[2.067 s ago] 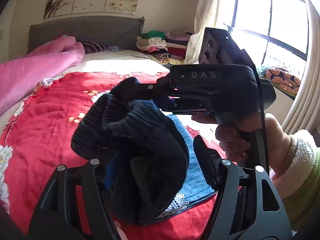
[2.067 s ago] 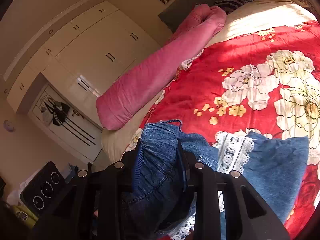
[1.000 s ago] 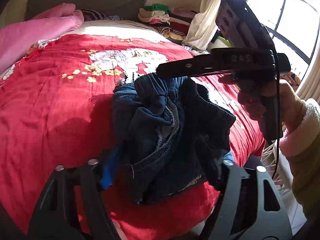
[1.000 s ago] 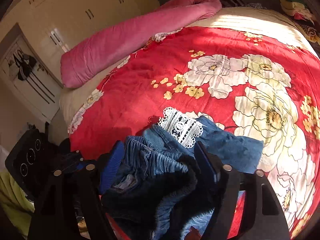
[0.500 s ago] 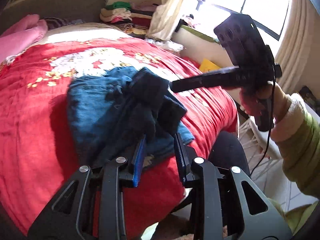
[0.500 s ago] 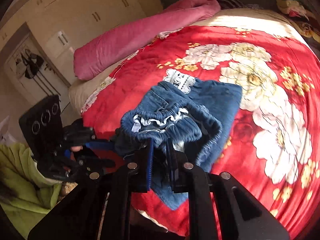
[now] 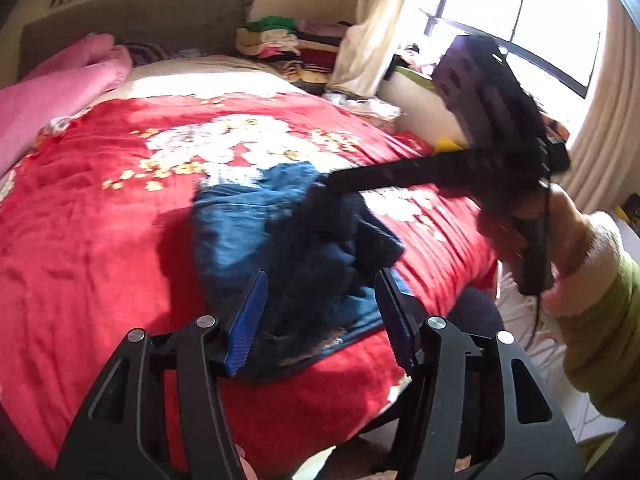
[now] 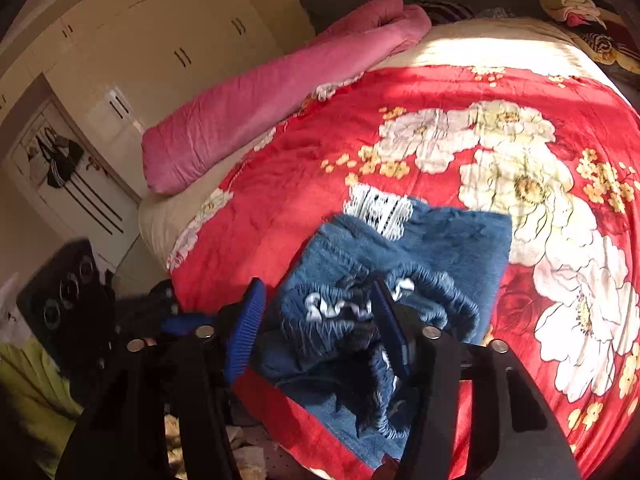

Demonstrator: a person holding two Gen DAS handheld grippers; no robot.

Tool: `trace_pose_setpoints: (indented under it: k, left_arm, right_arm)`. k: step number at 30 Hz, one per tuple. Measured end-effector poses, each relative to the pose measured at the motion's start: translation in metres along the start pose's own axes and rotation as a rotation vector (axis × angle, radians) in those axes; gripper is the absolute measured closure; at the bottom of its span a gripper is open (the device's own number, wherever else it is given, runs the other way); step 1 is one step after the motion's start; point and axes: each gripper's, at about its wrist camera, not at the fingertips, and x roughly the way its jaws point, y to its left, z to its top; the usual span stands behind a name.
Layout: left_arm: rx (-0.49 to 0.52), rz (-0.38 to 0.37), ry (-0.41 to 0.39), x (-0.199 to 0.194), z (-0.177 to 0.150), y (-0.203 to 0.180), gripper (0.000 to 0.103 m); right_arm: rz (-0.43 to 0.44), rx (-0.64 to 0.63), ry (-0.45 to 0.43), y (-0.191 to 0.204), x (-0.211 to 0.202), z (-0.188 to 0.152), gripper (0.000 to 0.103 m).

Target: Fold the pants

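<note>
The blue denim pants (image 7: 256,220) lie in a folded heap on the red flowered bedspread (image 7: 88,240) near the bed's front edge, the dark elastic waistband (image 8: 360,312) bunched on top, a white lace cuff (image 8: 380,208) at the far end. My left gripper (image 7: 320,304) is open, its blue pads on either side of the heap's near edge, holding nothing. My right gripper (image 8: 316,320) is open above the waistband; it also shows in the left wrist view (image 7: 336,182), its tip by the heap.
A rolled pink quilt (image 8: 272,92) lies along the bed's left side. Stacked folded clothes (image 7: 280,40) sit by the headboard. A window (image 7: 540,20) and curtain stand at the right. White wardrobes (image 8: 160,52) and a black speaker (image 8: 60,292) stand beyond the bed's left side.
Both grippers were shut on the pants' waistband half a second ago; both have opened and let go. The pants now rest on the bedspread.
</note>
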Motion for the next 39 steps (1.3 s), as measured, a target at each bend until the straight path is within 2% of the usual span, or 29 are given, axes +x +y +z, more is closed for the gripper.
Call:
trace_pose_setpoints:
  k: [4, 7, 12, 15, 19, 26, 29, 32, 39]
  left_arm:
    - [-0.134, 0.021, 0.071, 0.029, 0.016, 0.029, 0.055]
    - [-0.193, -0.034, 0.107, 0.053, 0.024, 0.041, 0.055]
    - [-0.141, 0.089, 0.147, 0.091, 0.029, 0.046, 0.055]
    - [-0.163, 0.097, 0.159, 0.103, 0.028, 0.056, 0.055]
    - [-0.140, 0.117, 0.147, 0.105, 0.028, 0.056, 0.055]
    - [-0.129, 0.123, 0.124, 0.090, 0.031, 0.050, 0.051]
    - [-0.131, 0.122, 0.127, 0.089, 0.032, 0.052, 0.050]
    - [-0.122, 0.122, 0.129, 0.088, 0.033, 0.053, 0.050]
    - [-0.091, 0.131, 0.153, 0.090, 0.037, 0.057, 0.047]
  right_arm:
    - [0.000, -0.003, 0.020, 0.000, -0.001, -0.034, 0.074]
    - [-0.005, 0.021, 0.027, -0.004, -0.001, -0.054, 0.074]
    - [-0.018, 0.079, 0.037, -0.018, 0.011, -0.074, 0.077]
    - [-0.063, 0.068, 0.014, -0.019, 0.019, -0.078, 0.078]
    - [-0.105, 0.081, -0.014, -0.016, 0.030, -0.080, 0.078]
    - [-0.103, 0.122, -0.076, 0.001, 0.001, -0.079, 0.070]
    - [-0.085, 0.014, -0.143, 0.030, -0.021, -0.080, 0.057]
    - [-0.094, -0.143, -0.140, 0.063, -0.022, -0.080, 0.048]
    - [-0.259, -0.474, -0.027, 0.105, 0.035, -0.070, 0.048]
